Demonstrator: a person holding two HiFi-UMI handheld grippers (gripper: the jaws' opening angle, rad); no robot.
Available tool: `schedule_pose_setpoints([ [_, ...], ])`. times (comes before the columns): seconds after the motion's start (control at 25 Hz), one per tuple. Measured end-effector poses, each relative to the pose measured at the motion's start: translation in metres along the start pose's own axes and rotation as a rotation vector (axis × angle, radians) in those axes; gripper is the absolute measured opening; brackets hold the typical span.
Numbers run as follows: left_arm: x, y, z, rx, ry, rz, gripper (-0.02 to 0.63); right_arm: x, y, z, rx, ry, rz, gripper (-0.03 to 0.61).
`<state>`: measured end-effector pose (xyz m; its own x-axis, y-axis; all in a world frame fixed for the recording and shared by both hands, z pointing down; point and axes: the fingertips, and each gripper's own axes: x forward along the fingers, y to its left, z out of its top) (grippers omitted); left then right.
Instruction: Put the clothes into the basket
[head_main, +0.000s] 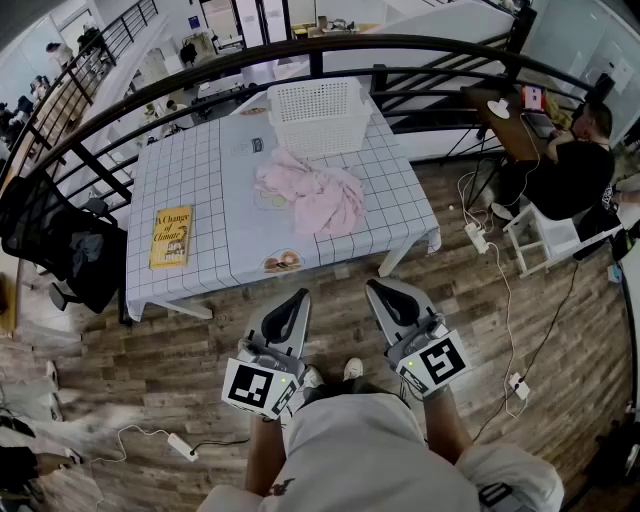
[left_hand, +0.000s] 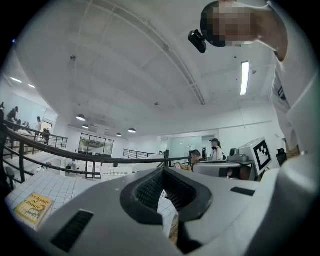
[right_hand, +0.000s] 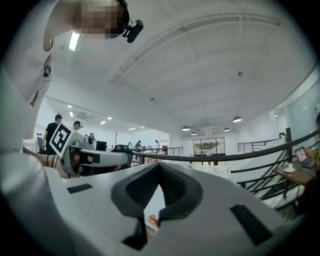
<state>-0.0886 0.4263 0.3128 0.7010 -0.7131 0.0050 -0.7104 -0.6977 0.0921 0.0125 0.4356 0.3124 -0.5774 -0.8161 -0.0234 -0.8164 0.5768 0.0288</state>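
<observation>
Pink clothes (head_main: 315, 195), one crumpled heap, are laid near the middle of the bench (head_main: 200, 180), on a white grid-patterned cloth. White perforated basket (head_main: 318, 115), upright, is set just behind the heap at the far edge of the bench; contact between the two cannot be told. Yellow book (head_main: 171, 237) is laid flat near the left edge, well apart from the heap. Left gripper (head_main: 296, 298) and right gripper (head_main: 378, 290) are held side by side over the wooden floor (head_main: 150, 360), short of the near bench edge and well apart from the clothes. Fingers (left_hand: 147, 192) of the left and fingers (right_hand: 175, 187) of the right are closed tip to tip, with nothing gripped. Black railing (head_main: 300, 48) is curved behind the bench.
</observation>
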Motion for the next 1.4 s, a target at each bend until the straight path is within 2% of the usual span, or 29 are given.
schedule_pose_setpoints([
  [0.16, 0.004, -0.001, 0.001, 0.002, -0.003, 0.003, 0.002, 0.0, -0.004, 0.002, 0.006, -0.009, 0.0, 0.014],
  [0.36, 0.006, -0.007, 0.008, -0.023, -0.058, -0.02, 0.002, -0.003, -0.011, 0.003, 0.032, -0.041, 0.003, 0.014],
  [0.8, 0.02, -0.018, 0.004, 0.027, -0.019, 0.028, 0.002, -0.005, -0.019, 0.002, 0.012, -0.039, 0.064, 0.015],
  [1.4, 0.063, 0.029, -0.006, 0.031, -0.005, 0.008, 0.002, 0.045, -0.048, -0.013, -0.014, 0.0, 0.042, 0.015],
])
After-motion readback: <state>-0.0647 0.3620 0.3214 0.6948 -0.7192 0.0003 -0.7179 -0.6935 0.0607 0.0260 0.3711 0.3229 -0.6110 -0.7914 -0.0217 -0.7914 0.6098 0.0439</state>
